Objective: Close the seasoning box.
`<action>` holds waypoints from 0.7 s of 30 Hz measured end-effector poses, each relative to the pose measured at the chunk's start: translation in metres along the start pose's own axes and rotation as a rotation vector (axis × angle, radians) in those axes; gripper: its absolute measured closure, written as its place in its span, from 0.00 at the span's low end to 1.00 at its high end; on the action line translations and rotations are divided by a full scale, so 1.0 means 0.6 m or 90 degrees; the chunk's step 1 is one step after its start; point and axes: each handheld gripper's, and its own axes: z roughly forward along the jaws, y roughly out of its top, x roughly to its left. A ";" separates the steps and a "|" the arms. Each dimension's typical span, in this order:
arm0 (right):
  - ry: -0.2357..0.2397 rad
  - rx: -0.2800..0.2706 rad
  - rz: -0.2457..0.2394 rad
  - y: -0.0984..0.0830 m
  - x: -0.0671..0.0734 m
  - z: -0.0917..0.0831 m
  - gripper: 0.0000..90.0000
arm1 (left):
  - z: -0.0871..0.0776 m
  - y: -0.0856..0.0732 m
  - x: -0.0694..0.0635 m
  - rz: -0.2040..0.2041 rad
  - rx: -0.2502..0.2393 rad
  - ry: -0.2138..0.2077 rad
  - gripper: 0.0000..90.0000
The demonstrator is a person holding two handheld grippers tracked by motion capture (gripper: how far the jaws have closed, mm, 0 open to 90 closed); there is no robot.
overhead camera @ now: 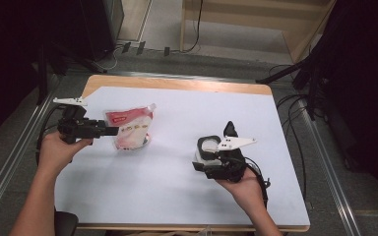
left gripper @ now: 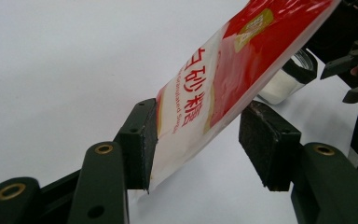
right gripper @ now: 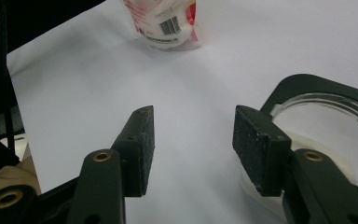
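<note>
A red and white sugar pouch [overhead camera: 130,128] with a corner spout stands tilted on the white sheet at the left. My left gripper [overhead camera: 112,131] reaches it from the left. In the left gripper view the pouch [left gripper: 223,79] runs between the jaws of that gripper [left gripper: 200,112]; the left pad [left gripper: 142,140] touches its edge and the right pad [left gripper: 265,140] stands apart from it, so the gripper is open. A glass jar [overhead camera: 208,145] with a black collar and white contents sits right of centre. My right gripper [overhead camera: 202,162] stands open beside the jar [right gripper: 326,121], nothing between its pads.
A white sheet [overhead camera: 177,187] covers the wooden table [overhead camera: 177,83]. Metal rails run along the floor on both sides, with cables [overhead camera: 295,123] off the right edge. Dark stands and furniture stand behind the table's far edge.
</note>
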 end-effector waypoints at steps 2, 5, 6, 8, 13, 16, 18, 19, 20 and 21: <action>-0.003 0.001 0.000 -0.002 -0.003 -0.005 0.55 | -0.003 -0.002 0.001 0.003 -0.001 0.001 0.53; -0.005 -0.001 0.007 -0.004 -0.007 -0.012 0.57 | -0.009 -0.004 0.005 -0.003 0.004 0.004 0.54; -0.002 -0.002 0.009 -0.004 -0.008 -0.014 0.58 | -0.012 -0.005 0.005 -0.004 0.001 0.000 0.54; 0.000 -0.005 0.020 -0.004 -0.012 -0.017 0.61 | -0.019 -0.006 0.008 -0.001 -0.006 0.002 0.54; 0.000 -0.002 0.031 -0.007 -0.018 -0.024 0.67 | -0.028 -0.012 0.017 -0.012 -0.009 0.003 0.52; -0.013 -0.002 0.015 -0.009 -0.020 -0.028 0.73 | -0.032 -0.015 0.022 -0.013 -0.016 0.022 0.51; -0.010 -0.001 0.018 -0.009 -0.024 -0.031 0.76 | -0.033 -0.015 0.024 -0.016 -0.018 0.017 0.51; -0.009 0.001 0.024 -0.010 -0.027 -0.033 0.80 | -0.033 -0.016 0.025 -0.017 -0.017 0.019 0.51; -0.007 0.004 0.023 -0.011 -0.029 -0.034 0.81 | -0.031 -0.016 0.026 -0.020 -0.017 0.016 0.51; -0.006 0.006 0.025 -0.011 -0.031 -0.036 0.85 | -0.030 -0.016 0.027 -0.020 -0.015 0.017 0.51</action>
